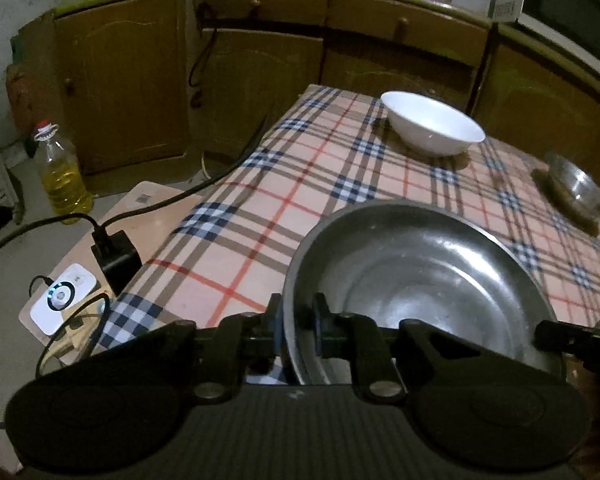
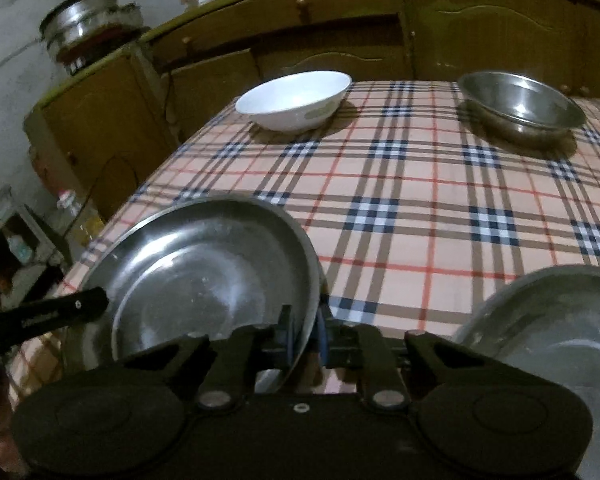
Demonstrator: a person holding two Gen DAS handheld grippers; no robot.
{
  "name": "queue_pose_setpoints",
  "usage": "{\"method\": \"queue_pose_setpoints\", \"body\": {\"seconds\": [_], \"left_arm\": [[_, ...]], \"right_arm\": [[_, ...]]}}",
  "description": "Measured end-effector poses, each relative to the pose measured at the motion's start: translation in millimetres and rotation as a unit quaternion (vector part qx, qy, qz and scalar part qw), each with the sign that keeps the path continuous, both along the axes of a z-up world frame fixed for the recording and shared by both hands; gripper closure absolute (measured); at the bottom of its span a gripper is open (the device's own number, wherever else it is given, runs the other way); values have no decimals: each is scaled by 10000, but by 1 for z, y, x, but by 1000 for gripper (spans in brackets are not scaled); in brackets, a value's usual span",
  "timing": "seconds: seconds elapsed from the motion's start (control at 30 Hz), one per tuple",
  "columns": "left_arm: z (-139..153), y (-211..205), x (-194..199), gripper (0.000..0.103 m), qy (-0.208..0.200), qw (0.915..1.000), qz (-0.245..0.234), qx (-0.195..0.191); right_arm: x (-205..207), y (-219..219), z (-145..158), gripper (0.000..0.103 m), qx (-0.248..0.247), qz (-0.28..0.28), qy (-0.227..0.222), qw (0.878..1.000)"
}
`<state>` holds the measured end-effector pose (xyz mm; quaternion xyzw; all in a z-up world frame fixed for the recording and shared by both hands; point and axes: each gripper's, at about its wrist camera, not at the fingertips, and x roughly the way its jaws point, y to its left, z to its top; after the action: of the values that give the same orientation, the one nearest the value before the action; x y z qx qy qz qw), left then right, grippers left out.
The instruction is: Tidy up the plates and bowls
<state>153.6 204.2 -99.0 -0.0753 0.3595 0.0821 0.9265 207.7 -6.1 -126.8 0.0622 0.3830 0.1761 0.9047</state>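
A wide steel plate (image 1: 416, 280) sits over the plaid table (image 1: 284, 184), held from both sides. My left gripper (image 1: 298, 316) is shut on its left rim. My right gripper (image 2: 306, 328) is shut on the same plate's (image 2: 204, 272) right rim, and its tip shows in the left wrist view (image 1: 560, 334). The left gripper's tip shows in the right wrist view (image 2: 80, 304). A white bowl (image 1: 432, 124) (image 2: 296, 100) stands at the far edge. A steel bowl (image 2: 520, 108) (image 1: 572, 184) stands far right. Another steel dish (image 2: 556, 320) is near right.
Wooden cabinets (image 1: 260, 60) run behind the table. An oil bottle (image 1: 62, 172), a black charger (image 1: 116, 256) with cables and a white device (image 1: 62, 298) lie on a board left of the table. A steel pot (image 2: 88, 20) stands on the counter.
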Motion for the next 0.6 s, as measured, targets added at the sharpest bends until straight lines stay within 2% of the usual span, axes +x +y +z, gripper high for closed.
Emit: {"method": "queue_pose_setpoints", "body": {"seconds": [0.2, 0.6], "left_arm": [[12, -12, -12, 87, -160, 9998, -78, 116], [49, -39, -42, 87, -517, 9985, -160, 100]], "right_arm": [[-12, -10, 17, 86, 2, -16, -258, 9997], [-49, -42, 61, 86, 117, -68, -778, 9969]]}}
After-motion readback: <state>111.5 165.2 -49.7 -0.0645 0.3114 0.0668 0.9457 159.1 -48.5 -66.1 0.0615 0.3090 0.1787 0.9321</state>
